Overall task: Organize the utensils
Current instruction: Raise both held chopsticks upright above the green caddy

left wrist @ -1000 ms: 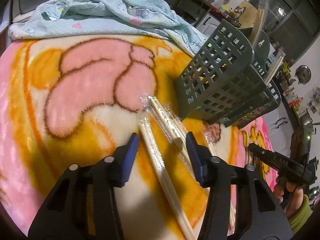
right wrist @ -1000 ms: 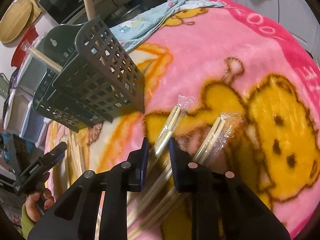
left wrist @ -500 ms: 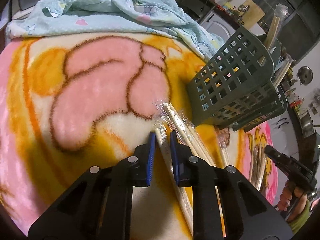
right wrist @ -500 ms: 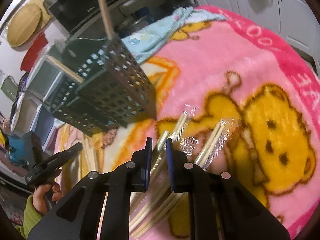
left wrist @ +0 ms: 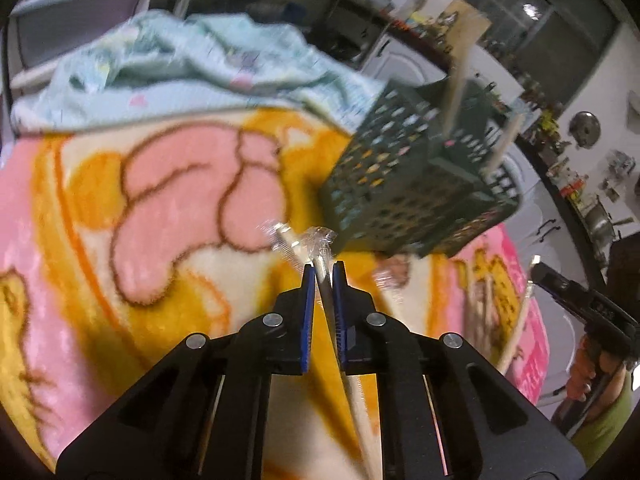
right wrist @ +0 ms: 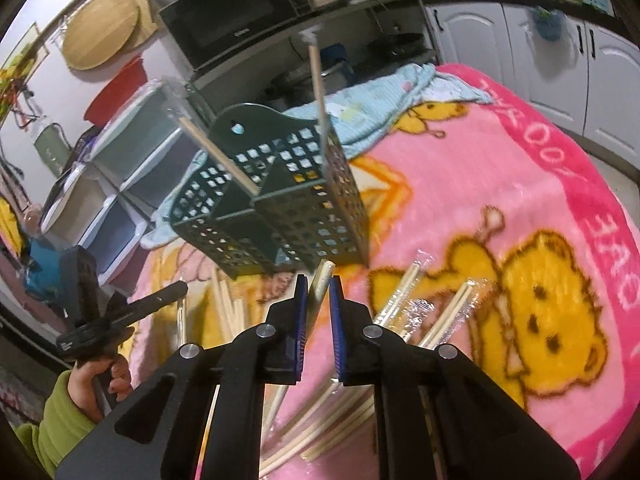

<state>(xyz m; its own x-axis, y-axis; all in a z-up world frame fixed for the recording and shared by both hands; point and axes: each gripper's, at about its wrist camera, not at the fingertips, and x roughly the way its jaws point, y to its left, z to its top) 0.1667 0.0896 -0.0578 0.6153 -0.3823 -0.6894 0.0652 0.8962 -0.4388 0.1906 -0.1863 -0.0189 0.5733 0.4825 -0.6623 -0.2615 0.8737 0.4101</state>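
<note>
The left tool [left wrist: 320, 272] has just been closing and now pinches one wrapped chopstick pair [left wrist: 352, 392], wrapper tip poking past the pads. The right tool [right wrist: 318, 284] has likewise been closing on another chopstick pair [right wrist: 322, 276]. Both sticks should be carried up tilted so their trailing ends clear the loose chopsticks [right wrist: 428, 316] (these lie scattered on the pink blanket [right wrist: 500, 168]). Just beyond each tool stands the green slotted basket [right wrist: 308, 216], already holding two sticks; aim tips down into an open compartment.
</note>
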